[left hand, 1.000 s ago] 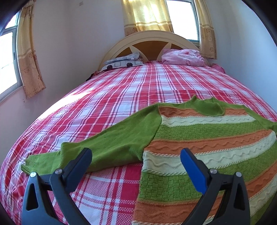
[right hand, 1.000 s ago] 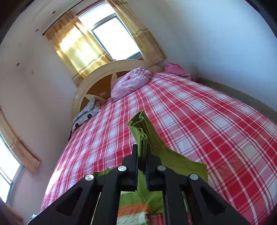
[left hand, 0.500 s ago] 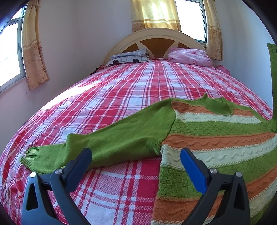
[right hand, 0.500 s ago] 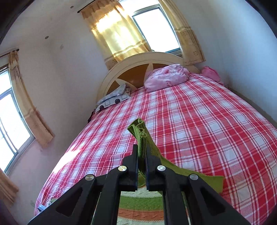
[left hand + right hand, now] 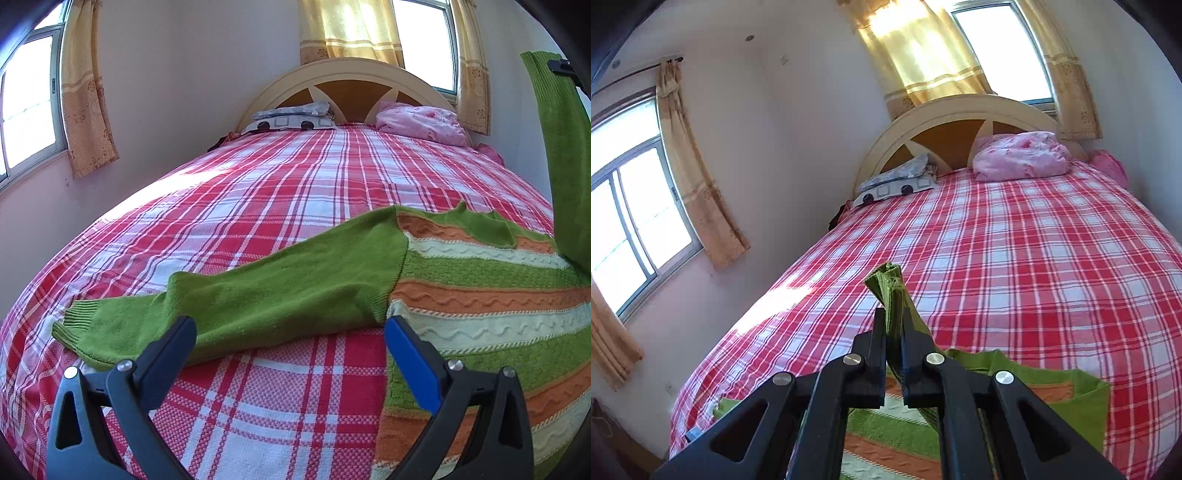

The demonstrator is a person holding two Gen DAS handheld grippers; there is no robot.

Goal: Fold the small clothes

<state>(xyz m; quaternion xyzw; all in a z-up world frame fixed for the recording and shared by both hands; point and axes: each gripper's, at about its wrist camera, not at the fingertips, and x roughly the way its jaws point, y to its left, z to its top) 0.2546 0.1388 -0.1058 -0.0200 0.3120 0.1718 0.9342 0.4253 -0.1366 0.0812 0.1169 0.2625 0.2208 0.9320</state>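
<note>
While my right gripper (image 5: 894,332) is clenched on the cuff of one green sleeve (image 5: 565,155) and holds it up off the bed, the fold has barely begun, as I judge it. The striped sweater (image 5: 491,295) lies flat and spread near the foot of the bed (image 5: 295,206), body unfolded. Its other sleeve (image 5: 258,306) stretches out to the side on the cover, cuff well away from the body. My left gripper (image 5: 291,339) hangs just above that sleeve with its jaws wide apart and nothing between them. So what remains, by my reading, is to lay the raised sleeve across the body, bring the second one in, then fold the body itself.

The bed wears a red and white plaid cover, smooth and taut. At the arched headboard (image 5: 351,85) sit a patterned pillow (image 5: 291,118) and a pink bundle (image 5: 421,120). Yellow curtains (image 5: 86,103) frame two bright windows; the walls are pale.
</note>
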